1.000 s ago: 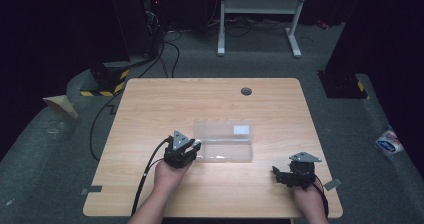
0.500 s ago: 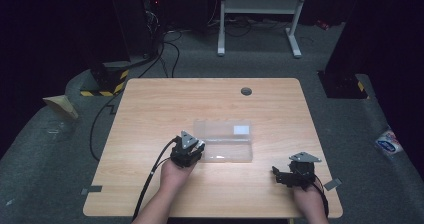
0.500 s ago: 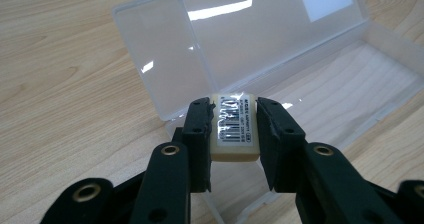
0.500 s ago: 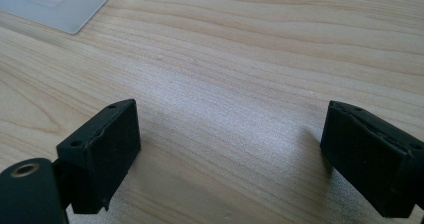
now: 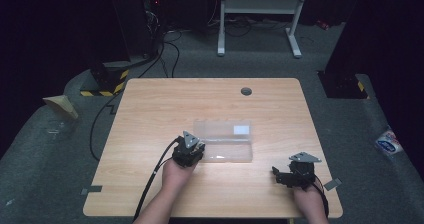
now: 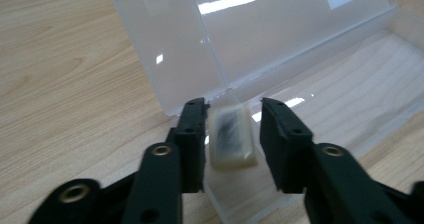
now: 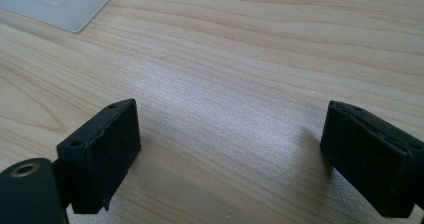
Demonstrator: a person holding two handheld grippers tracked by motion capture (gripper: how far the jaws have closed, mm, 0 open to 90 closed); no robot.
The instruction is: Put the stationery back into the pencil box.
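A clear plastic box lies open in the middle of the table, its lid folded back and its tray nearer me. My left gripper hovers over the tray's left end. Its jaws have just been opening. Between them in the left gripper view is a small, blurred whitish block with a dark smear; it lies close against one pad with a gap to the other. My right gripper rests low near the front right of the table, jaws wide apart over bare wood.
The wooden table has a round grommet hole near its far edge. A cable trails from the left gripper over the front edge. A corner of the box lies at the upper left in the right gripper view.
The left gripper has shifted slightly right and lower over the left end of the box. The right gripper has stayed put.
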